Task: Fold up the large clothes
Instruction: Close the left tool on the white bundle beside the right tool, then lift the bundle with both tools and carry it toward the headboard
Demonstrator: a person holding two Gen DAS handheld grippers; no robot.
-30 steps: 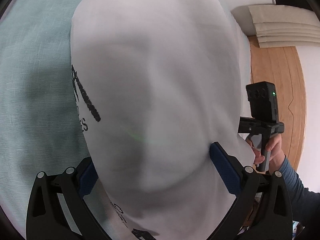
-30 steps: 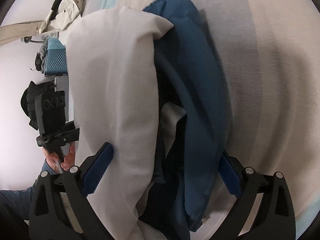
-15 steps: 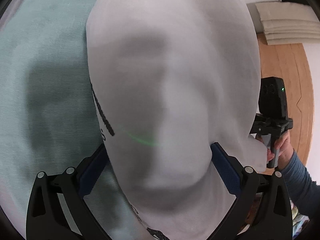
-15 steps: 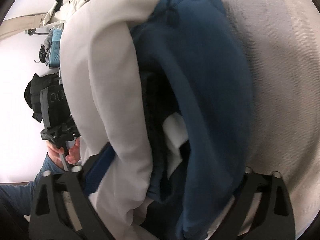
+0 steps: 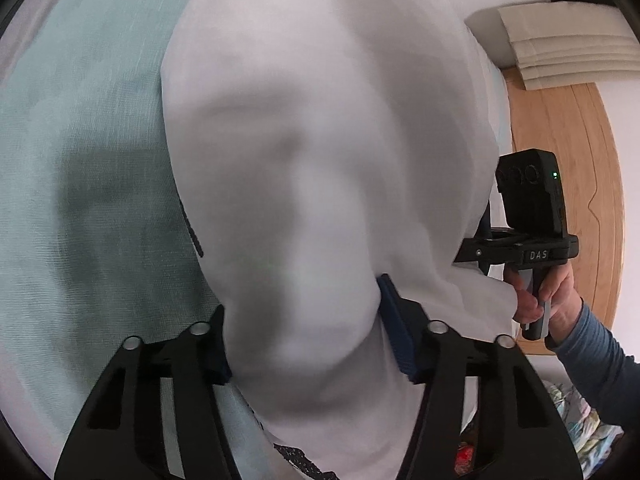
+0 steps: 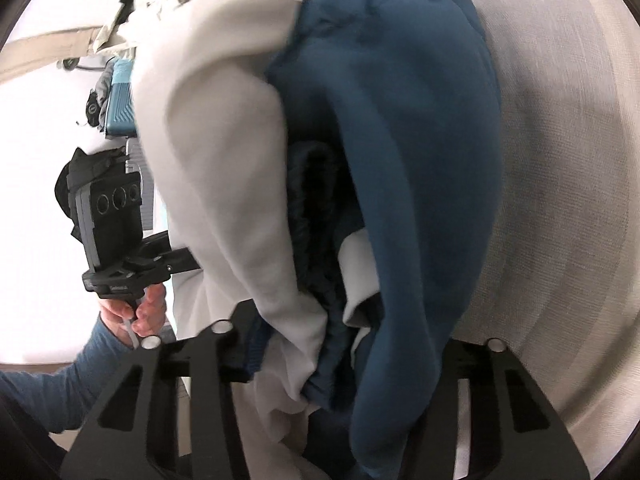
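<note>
1. Left gripper [image 5: 304,332]: jaws have just been closing; a bunched fold of the white garment [image 5: 320,120] sits between them and the pads appear to press it from both sides.
2. Right gripper [image 6: 340,364]: jaws have also just been closing, now narrow, pinching a thick bundle of white garment and blue garment [image 6: 420,160] together.
3. Location: the cloth drapes from both grippers over the bed [image 5: 80,160], whose pale green cover shows at the left and grey-white cover beyond the blue fabric.
4. Step, as judged: taking hold at two points, before any fold is laid.
5. Next move calls for lifting both holds evenly and spreading them apart; the blue layer caught along with the white may need separating first.
</note>
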